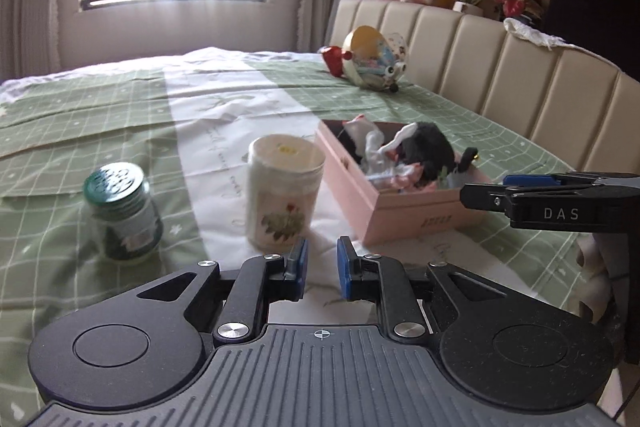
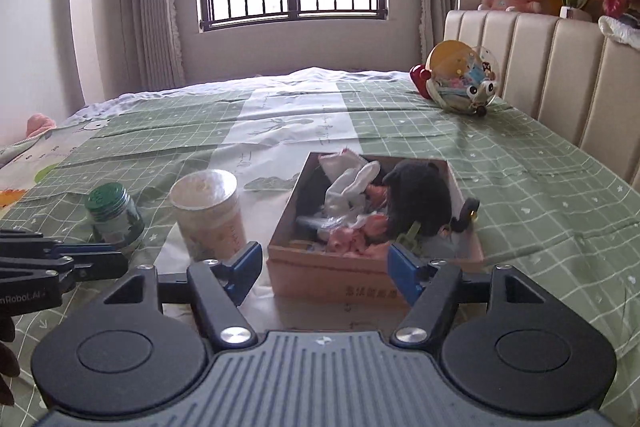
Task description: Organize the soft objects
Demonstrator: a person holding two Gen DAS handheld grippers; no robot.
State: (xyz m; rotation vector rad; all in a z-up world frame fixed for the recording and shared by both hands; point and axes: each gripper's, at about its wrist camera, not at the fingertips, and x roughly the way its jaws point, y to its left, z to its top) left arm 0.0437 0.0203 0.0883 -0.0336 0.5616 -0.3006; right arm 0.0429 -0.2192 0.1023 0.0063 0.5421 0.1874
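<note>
Right wrist view: pink box (image 2: pixel 340 283) of soft toys on the bed (image 2: pixel 540 179).
Right tongs (image 2: pixel 322 271) gape wide before the box, holding nothing; left tongs (image 1: pixel 322 267), narrowly parted, are empty.

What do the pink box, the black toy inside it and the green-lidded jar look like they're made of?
The pink box looks like matte cardboard or thin wood: flat stiff walls, printed characters on the front. The black toy looks like plush: fuzzy, light-absorbing pile. The green-lidded jar looks like clear glass or plastic, with a ridged lid, likely metal or plastic.
</note>
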